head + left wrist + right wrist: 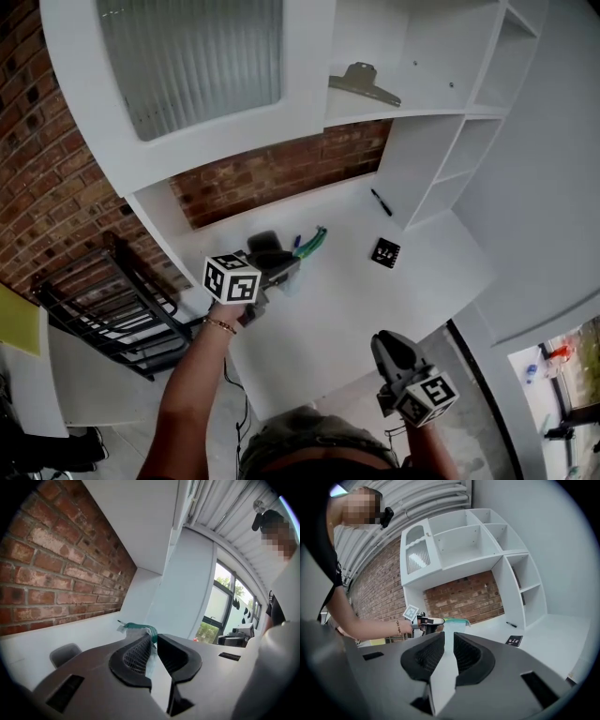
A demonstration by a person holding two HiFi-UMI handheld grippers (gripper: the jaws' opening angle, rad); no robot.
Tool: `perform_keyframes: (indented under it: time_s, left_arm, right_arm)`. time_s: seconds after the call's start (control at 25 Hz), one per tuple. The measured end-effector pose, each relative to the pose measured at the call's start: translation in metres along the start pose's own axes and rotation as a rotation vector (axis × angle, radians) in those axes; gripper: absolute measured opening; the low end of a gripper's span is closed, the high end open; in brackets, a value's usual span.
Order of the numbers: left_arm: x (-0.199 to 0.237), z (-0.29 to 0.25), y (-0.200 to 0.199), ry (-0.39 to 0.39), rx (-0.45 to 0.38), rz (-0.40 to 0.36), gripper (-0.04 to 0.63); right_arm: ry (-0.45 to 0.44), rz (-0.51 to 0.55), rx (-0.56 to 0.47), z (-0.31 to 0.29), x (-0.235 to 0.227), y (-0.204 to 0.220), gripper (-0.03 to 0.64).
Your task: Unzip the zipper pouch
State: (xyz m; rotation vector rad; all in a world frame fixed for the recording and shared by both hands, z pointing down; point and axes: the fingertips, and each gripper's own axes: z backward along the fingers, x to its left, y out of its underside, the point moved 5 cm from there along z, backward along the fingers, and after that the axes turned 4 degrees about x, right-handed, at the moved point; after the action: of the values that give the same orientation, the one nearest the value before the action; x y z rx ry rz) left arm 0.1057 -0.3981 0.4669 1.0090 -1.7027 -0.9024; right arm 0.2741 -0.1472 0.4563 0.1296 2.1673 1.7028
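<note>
White surface [347, 309] fills the middle of the head view, with a built-in unit of white shelves [450, 56] rising behind it. Nearest, at the lower right of that view, the right gripper [387, 342] hovers over the front edge; its fingers [466, 656] stand pressed almost together with only bare surface showing through the slit, so it carries nothing. Further in, left of centre, the left gripper [284, 269] has its fingers [136, 656] closed down on the near end of the zipper pouch [309, 246], a translucent bag with a green band along its top, which reaches away from the fingertips toward the back left of the surface; whether it rests there or hangs just clear I cannot tell. Beyond, to the right, lie a small black card [385, 251] and a black pen [381, 202], then the brick wall [272, 173], and a metal clip [364, 82] sits on a shelf above. By my reading only the holding is done: the right gripper is well apart from the pouch, so the unzipping itself is all left to do. No brand or wording is legible; the card's white pattern is too small to read, and the cube [232, 278] on each gripper shows only black-and-white squares
</note>
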Motion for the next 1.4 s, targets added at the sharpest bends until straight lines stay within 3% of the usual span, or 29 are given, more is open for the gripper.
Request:
perform_keyframes:
  time_s: [0.24,0.4,0.68,0.92,1.24,1.4]
  left_arm:
    - [0.020,-0.021,0.034,0.000,0.045,0.074,0.043]
    - [0.024,-0.022,0.050,0.005,0.015,0.149,0.043]
    - [0.012,-0.034,0.063,0.031,0.035,0.165,0.043]
    - [-0.002,-0.050,0.086,0.069,0.039,0.228,0.043]
    - [-0.031,-0.072,0.130,0.069,0.151,0.195,0.043]
    - [-0.036,-0.073,0.144,0.041,0.151,0.202,0.043]
  right_arm:
    - [0.024,-0.028,-0.014,0.007,-0.006,-0.001,0.058]
    - [0.014,-0.007,-0.017,0.007,-0.003,0.000,0.058]
    - [0.023,-0.012,-0.009,0.009,-0.004,0.003,0.058]
    - [0.020,-0.017,-0.012,0.012,-0.003,0.003,0.058]
    - [0.022,-0.014,-0.014,0.016,0.000,0.006,0.058]
    - [0.020,-0.012,-0.014,0.018,0.000,0.006,0.058]
